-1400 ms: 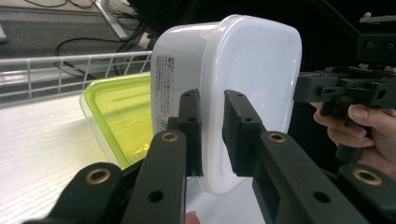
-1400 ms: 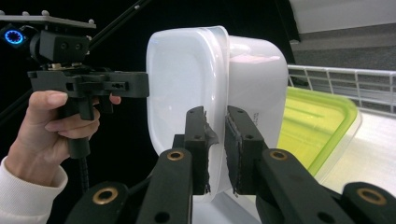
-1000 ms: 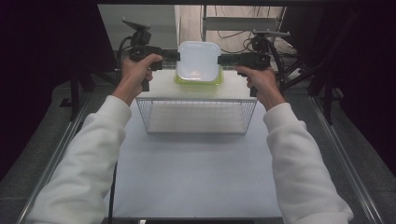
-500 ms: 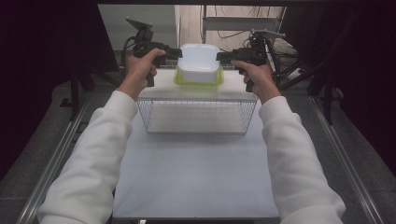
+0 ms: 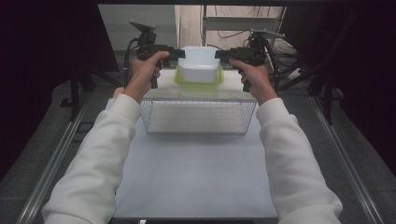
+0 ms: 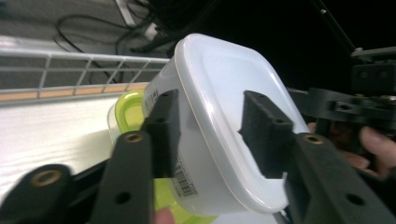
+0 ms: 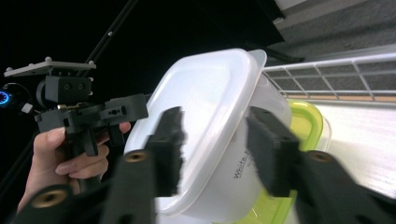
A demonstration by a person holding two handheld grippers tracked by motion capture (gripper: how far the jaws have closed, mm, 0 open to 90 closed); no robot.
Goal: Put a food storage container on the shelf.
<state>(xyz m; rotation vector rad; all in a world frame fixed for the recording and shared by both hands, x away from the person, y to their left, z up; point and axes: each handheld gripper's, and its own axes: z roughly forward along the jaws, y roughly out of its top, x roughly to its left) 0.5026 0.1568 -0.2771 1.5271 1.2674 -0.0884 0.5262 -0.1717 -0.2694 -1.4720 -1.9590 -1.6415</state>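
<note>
A white plastic container (image 5: 198, 63) is held in the air at the far end of the table, just above a clear container with a green rim (image 5: 198, 80). My left gripper (image 5: 180, 53) is shut on its left edge and my right gripper (image 5: 219, 54) on its right edge. In the left gripper view, the gripper (image 6: 212, 130) has one pad on the white container's (image 6: 219, 88) barcoded side wall and one on its flat face. The right gripper view has that gripper (image 7: 217, 149) clamping the opposite rim of the container (image 7: 205, 107), with the green-rimmed container (image 7: 303, 121) below.
A wire basket (image 5: 198, 116) stands on the white table (image 5: 196, 177), just in front of the two containers. A railing and cables (image 5: 243, 25) lie beyond the table's far edge. Dark stands flank both sides.
Both grippers have lifted the white container slightly up and away, so more of the green-rimmed container shows below it. The last half second brings little movement.
</note>
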